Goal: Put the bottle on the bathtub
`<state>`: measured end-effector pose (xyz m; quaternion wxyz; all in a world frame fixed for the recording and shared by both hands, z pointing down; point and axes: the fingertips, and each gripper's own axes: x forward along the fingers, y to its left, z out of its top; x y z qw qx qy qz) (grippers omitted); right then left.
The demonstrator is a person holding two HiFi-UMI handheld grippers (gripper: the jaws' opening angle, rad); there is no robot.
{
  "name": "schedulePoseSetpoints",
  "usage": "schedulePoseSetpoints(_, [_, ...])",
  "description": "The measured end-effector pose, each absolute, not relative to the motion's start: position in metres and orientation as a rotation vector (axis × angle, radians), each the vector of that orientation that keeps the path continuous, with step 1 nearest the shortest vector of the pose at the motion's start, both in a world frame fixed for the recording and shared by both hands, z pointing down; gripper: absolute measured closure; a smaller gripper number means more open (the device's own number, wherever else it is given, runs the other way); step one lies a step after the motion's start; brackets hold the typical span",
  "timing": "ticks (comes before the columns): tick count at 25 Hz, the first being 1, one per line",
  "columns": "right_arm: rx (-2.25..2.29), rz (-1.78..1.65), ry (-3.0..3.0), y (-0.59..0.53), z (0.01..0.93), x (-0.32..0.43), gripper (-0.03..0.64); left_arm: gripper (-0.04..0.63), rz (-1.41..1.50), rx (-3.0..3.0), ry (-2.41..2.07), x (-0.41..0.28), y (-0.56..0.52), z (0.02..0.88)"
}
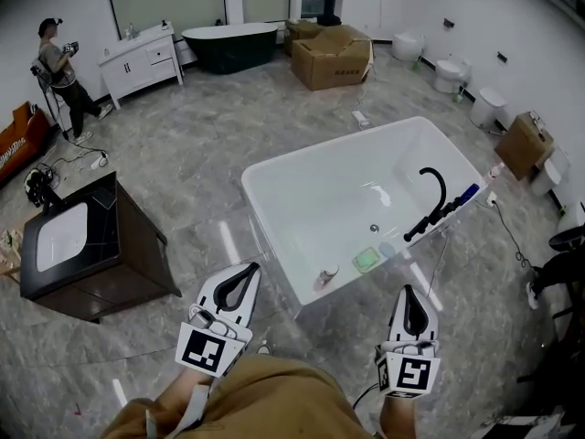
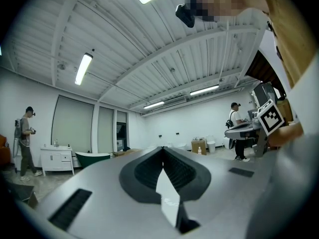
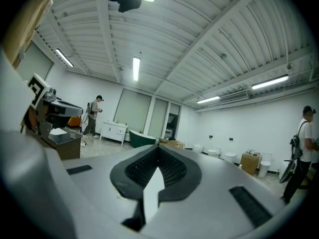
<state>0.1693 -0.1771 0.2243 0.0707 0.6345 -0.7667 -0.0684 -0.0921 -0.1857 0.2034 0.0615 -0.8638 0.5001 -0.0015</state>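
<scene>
Both grippers empty. Left gripper (image 1: 252, 267) has its fingers pressed together with nothing between them, same for right gripper (image 1: 408, 290); each gripper view shows just the meeting pads and the room past them. Both are held level and close to the person's body, pointing toward the near edge of the tub (image 1: 302, 199), well short of it, which looks like a carry or approach pose, not a grasp. Likely bottle (image 1: 496, 168): a small pale thing with a pinkish top at the tub's far right corner. It's too small to tell whether it sits on the rim or on the floor just beside it. Neither gripper is near it. A black faucet (image 1: 437, 199) runs along the tub's right edge, and a green soap pad (image 1: 366, 260) lies on the rim at the near right corner, so free rim space there is tight; the left and far edges are bare. Something small sits inside the tub by the near edge, can't make it out. Dark sink cabinet (image 1: 91, 245) on the floor to the left, another person (image 1: 59, 71) far off. Judgement: the task is not started or already finished, can't say which; a grab would need the fingers opened first.
</scene>
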Motion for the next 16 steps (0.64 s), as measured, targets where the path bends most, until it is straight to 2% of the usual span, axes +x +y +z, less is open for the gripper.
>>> schedulePoseSetpoints(16, [1.922,-0.210,-2.323,-0.192,0.221,0.143,0.614,0.588,0.011,-2.630,1.464,-0.103,-0.205,0.201])
